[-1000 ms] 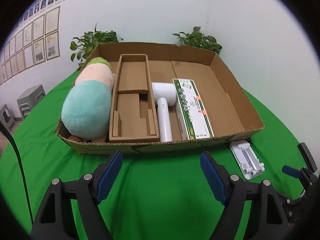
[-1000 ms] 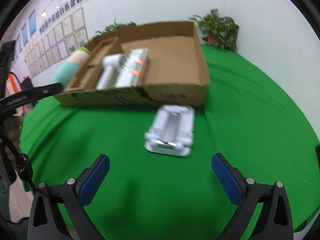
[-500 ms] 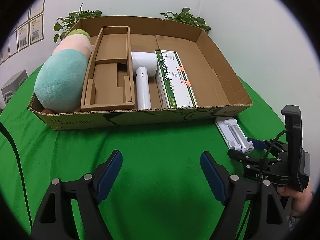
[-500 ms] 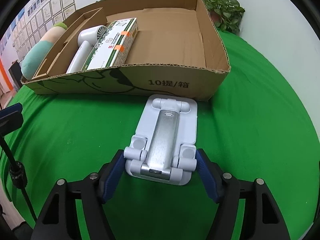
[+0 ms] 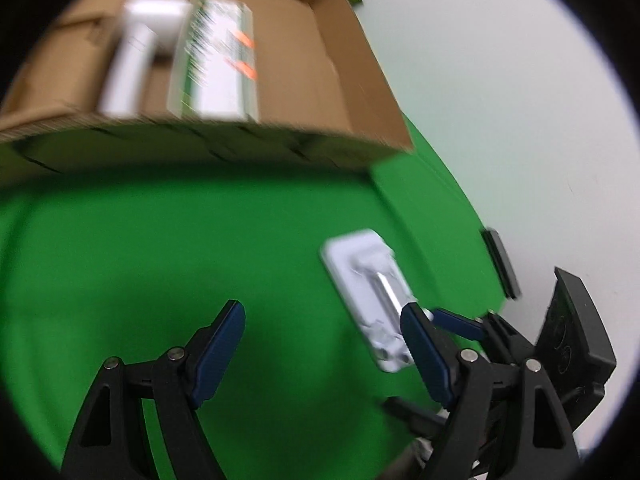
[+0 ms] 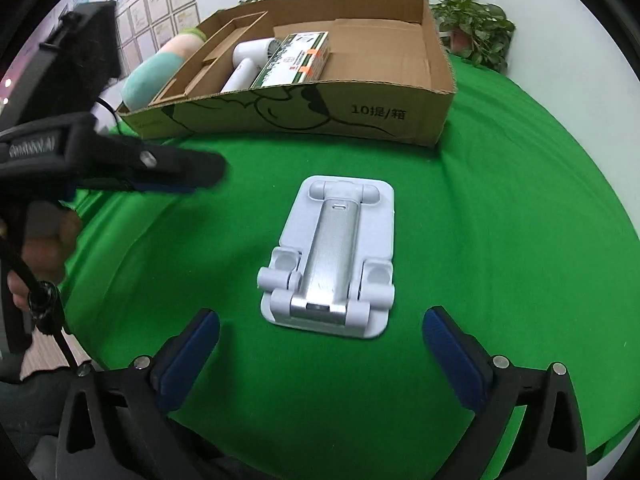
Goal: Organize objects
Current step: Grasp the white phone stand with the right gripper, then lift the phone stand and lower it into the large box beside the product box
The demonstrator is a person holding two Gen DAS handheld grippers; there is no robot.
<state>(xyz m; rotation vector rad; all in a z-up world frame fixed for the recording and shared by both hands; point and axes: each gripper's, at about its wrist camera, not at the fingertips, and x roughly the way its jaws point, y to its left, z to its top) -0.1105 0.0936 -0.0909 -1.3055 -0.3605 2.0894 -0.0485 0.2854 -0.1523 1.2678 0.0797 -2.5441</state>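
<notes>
A white folding phone stand [image 6: 332, 256] lies flat on the green cloth in front of a cardboard box [image 6: 360, 114]; it also shows in the left wrist view [image 5: 370, 296]. My right gripper [image 6: 320, 354] is open just behind the stand, not touching it. My left gripper [image 5: 320, 352] is open and empty over the cloth, to the left of the stand; it shows in the right wrist view [image 6: 140, 168]. The box [image 5: 200, 144] holds a white hair dryer [image 6: 248, 68], a green-white carton [image 6: 296, 60], a cardboard insert and a plush toy [image 6: 160, 72].
Potted plants [image 6: 476, 28] stand by the white wall behind the box. The round table's edge curves down on the right. Framed papers hang on the left wall.
My right gripper has opened wide and backed off the stand. My left gripper has swung right and down toward the stand; its view is blurred by motion.
</notes>
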